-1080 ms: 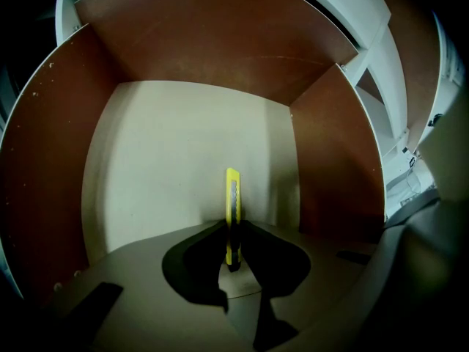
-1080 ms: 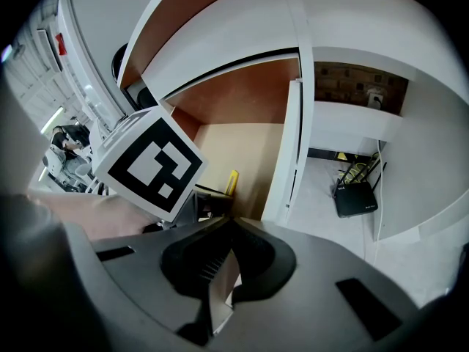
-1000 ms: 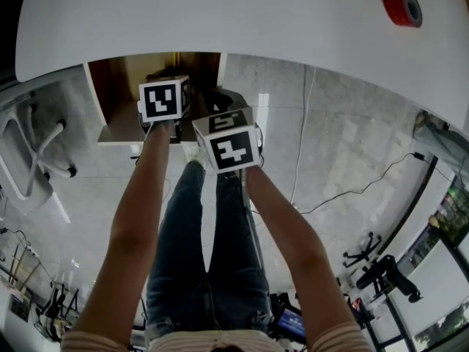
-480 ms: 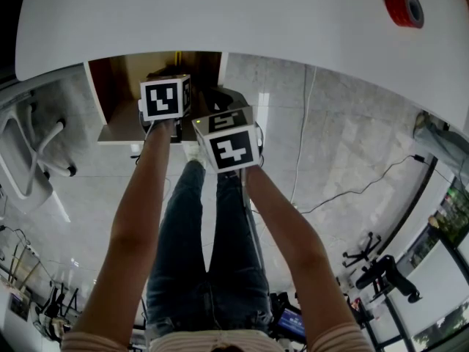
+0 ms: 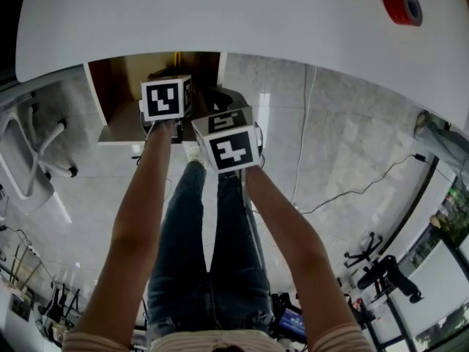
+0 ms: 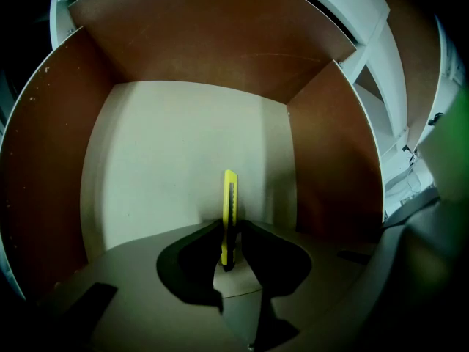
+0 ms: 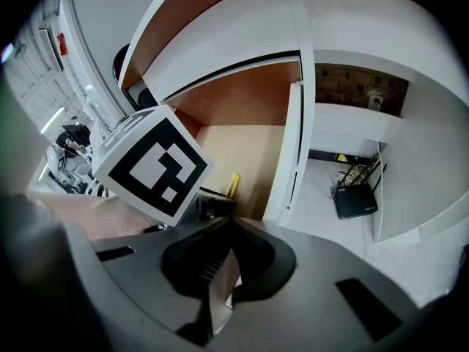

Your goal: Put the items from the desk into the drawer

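Left gripper [image 6: 230, 229] jaws have just eased open a touch, pads on the yellow utility knife [image 6: 230, 193], which hangs inside the drawer [image 6: 315, 160] (we read: release starting). Right gripper [image 7: 231, 222] jaws together, empty. Red tape [image 5: 402, 7] waits on the bench [image 5: 220, 13].

— We read the bottom of the drawer [image 6: 183, 145] as matt, pale board, and its walls as smooth brown wood veneer.
— We agree. The utility knife [image 6: 229, 196] looks like glossy yellow plastic. The table [image 5: 220, 13] is smooth matt white, and the floor [image 5: 352, 145] is polished, stone-like tile.
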`<state>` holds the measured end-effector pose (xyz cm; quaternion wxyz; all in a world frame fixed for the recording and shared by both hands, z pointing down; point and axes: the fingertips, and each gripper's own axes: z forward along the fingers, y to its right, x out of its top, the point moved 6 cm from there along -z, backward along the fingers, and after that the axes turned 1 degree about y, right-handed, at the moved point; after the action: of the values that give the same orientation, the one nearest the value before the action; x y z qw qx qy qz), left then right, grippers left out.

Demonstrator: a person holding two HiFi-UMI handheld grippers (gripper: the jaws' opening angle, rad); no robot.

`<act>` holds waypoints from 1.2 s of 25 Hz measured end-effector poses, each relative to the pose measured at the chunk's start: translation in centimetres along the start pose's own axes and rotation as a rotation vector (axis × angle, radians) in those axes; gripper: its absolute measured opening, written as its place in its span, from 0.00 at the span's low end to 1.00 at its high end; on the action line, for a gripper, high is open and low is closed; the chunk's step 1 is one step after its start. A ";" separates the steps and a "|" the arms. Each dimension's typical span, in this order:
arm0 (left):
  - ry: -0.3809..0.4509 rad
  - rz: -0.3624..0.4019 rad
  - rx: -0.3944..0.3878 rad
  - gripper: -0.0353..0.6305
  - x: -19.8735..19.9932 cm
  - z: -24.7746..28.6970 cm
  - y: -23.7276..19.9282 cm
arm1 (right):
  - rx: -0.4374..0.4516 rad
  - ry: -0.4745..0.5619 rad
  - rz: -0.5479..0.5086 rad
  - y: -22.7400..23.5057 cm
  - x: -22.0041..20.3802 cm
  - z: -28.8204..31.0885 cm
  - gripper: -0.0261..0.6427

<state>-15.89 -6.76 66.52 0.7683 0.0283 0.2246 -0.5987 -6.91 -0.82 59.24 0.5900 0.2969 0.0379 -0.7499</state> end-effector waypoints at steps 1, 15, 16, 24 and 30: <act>0.000 0.001 0.002 0.16 0.0 0.0 0.0 | 0.000 0.002 0.000 0.0 0.1 -0.1 0.06; 0.001 0.016 0.014 0.20 -0.1 -0.2 -0.3 | -0.003 0.005 -0.002 0.0 -0.2 -0.2 0.06; 0.004 0.017 0.014 0.20 -0.1 -0.3 -0.3 | -0.004 0.002 -0.003 0.0 -0.3 -0.3 0.06; 0.076 -0.013 0.006 0.20 0.1 -3.3 -1.1 | 0.011 0.003 0.033 -0.5 0.0 -0.7 0.06; 0.138 -0.054 -0.020 0.10 -0.6 -6.1 -1.9 | 0.020 0.028 0.032 -1.5 -0.2 -1.4 0.06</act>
<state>-19.63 -4.86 61.69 0.7348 0.0559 0.2837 -0.6136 -7.68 0.42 57.78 0.5985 0.3137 0.0336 -0.7364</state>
